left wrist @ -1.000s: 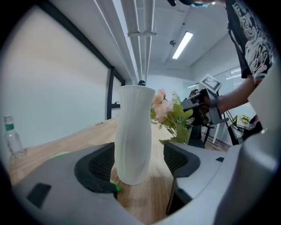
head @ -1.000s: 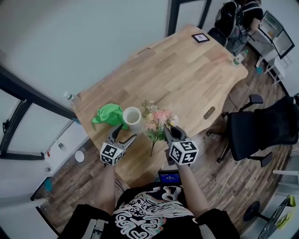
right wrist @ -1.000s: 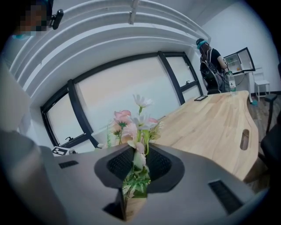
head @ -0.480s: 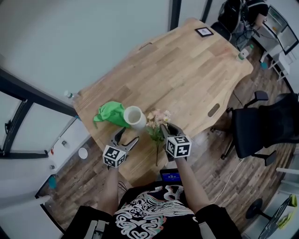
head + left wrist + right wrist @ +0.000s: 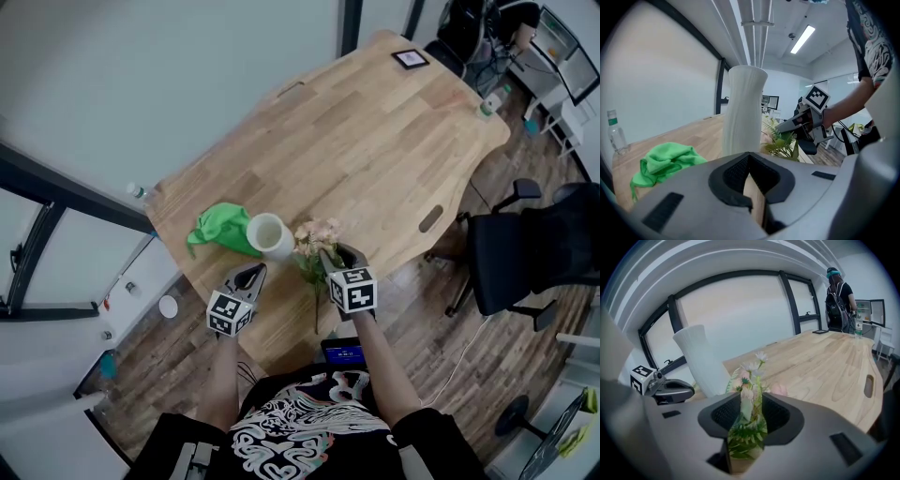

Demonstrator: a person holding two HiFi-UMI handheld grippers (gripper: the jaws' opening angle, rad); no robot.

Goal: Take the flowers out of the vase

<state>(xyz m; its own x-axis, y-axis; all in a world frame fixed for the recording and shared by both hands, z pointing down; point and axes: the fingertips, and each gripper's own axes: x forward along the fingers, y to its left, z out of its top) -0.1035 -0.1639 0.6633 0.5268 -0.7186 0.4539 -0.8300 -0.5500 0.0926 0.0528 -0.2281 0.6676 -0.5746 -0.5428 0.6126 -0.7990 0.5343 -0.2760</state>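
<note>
A white ribbed vase (image 5: 267, 234) stands empty near the table's front edge, and it also rises ahead in the left gripper view (image 5: 743, 112). The bouquet of pink and white flowers (image 5: 317, 239) with green leaves is outside it, low over the table just right of the vase, with its stem trailing toward me. My right gripper (image 5: 330, 256) holds the flowers (image 5: 749, 380) between its pads, which still touch the greenery while the jaws are opening. My left gripper (image 5: 249, 276) hovers in front of the vase, shut with nothing in it.
A crumpled green cloth (image 5: 214, 230) lies left of the vase. The wooden table (image 5: 375, 150) stretches far ahead, with a small dark frame (image 5: 411, 59) at its far end. A black office chair (image 5: 525, 253) stands to the right. A person (image 5: 836, 291) stands far off.
Both grippers have sunk toward the table, and the right one brought the bouquet down with it. The left jaws, wide open before, have closed.
</note>
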